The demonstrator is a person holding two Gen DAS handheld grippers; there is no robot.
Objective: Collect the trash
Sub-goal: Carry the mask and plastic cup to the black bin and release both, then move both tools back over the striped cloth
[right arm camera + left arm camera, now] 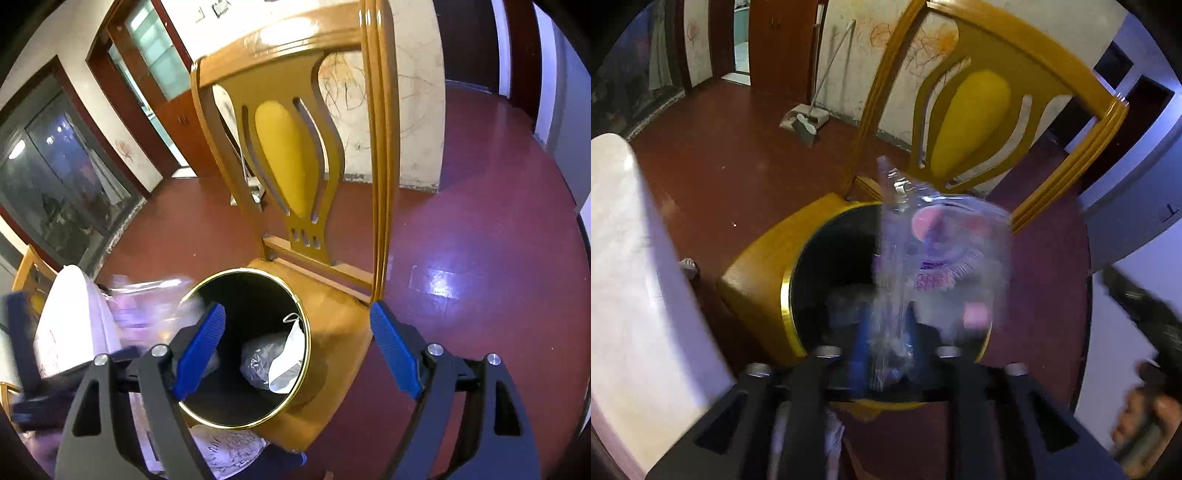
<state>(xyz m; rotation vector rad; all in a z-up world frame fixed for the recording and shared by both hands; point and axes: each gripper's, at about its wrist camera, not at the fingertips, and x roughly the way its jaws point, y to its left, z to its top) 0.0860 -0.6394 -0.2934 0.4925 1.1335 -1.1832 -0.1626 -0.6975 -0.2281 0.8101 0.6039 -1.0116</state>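
Note:
A black bin with a gold rim point(786, 295) point(306, 343) stands on the seat of a yellow wooden chair point(343, 325). My left gripper point(884, 347) is shut on a clear plastic wrapper with pink and purple print point(934, 254) and holds it over the bin's mouth. The wrapper is blurred, and it shows at the bin's left edge in the right wrist view point(147, 306). My right gripper point(299, 350) is open and empty just above the bin. Crumpled clear and white plastic point(273, 358) lies inside the bin.
A white table edge point(628, 266) is on the left. The chair's tall back point(288, 147) rises behind the bin. A broom and dustpan point(805, 122) lean on the scribbled wall. Red floor point(480, 221) lies around the chair.

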